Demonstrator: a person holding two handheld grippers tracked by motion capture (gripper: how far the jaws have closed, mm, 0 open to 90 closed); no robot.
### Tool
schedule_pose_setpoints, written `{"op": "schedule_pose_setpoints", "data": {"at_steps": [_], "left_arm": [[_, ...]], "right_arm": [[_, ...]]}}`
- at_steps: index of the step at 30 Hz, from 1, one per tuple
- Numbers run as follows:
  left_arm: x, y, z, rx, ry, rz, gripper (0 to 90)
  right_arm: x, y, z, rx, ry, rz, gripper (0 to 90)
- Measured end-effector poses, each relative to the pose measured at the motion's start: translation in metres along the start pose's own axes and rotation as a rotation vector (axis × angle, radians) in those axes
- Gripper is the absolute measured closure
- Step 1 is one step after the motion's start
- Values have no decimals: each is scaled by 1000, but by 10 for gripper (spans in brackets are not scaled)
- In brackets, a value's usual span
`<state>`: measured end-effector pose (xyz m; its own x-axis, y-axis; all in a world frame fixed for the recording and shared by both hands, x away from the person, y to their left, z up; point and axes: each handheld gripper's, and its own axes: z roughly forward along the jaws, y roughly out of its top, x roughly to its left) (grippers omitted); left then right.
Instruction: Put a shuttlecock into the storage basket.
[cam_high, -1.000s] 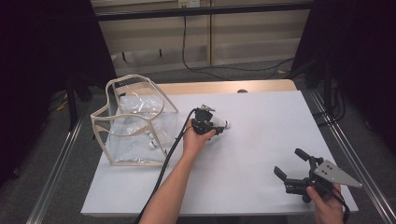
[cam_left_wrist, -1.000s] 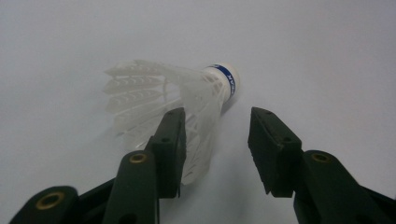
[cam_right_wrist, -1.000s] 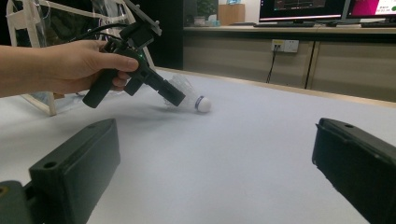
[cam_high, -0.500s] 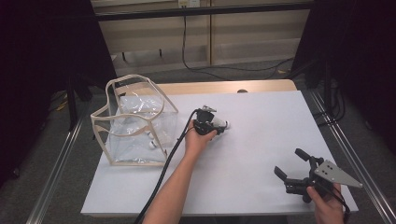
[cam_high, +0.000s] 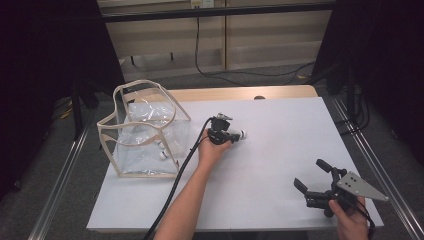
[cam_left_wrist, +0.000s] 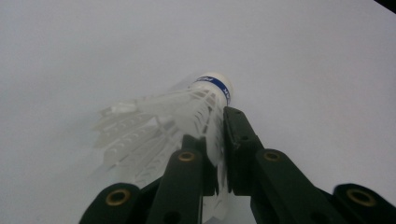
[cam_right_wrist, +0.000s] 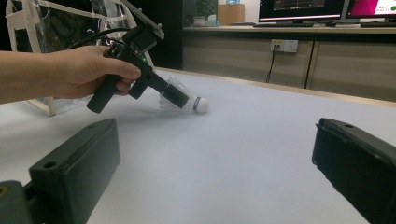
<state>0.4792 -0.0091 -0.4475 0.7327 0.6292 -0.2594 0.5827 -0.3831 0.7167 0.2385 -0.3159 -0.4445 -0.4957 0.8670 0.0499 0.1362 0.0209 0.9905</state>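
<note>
White feathers of the shuttlecock (cam_left_wrist: 187, 116) are clenched by the left tool (cam_left_wrist: 215, 140), probably for lifting toward the clear bag (cam_high: 145, 132) at left; the right tool (cam_high: 320, 182), lower right, is held released.

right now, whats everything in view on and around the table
shuttlecock: one, white feathers with a white cork and blue band, lying on the table right of the bag, clamped in the left gripper
shuttlecocks in bag: at least two, white, inside the clear bag
clear bag: one, transparent with beige trim, standing open on the table's left side
table: one, white top with a wooden far edge
cables: several, black, on the floor behind the table
left gripper: black, jaws have just been closing, now pinching the shuttlecock's feathers
right gripper: black with a grey plate, open, near the table's front right corner
</note>
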Motion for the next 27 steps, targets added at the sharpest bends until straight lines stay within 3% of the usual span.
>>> {"op": "schedule_pose_setpoints", "data": {"at_steps": [27], "left_arm": [[-13, 8, -33, 56, -83, 26, 889]], "right_arm": [[0, 0, 0, 0, -3, -3, 7]]}}
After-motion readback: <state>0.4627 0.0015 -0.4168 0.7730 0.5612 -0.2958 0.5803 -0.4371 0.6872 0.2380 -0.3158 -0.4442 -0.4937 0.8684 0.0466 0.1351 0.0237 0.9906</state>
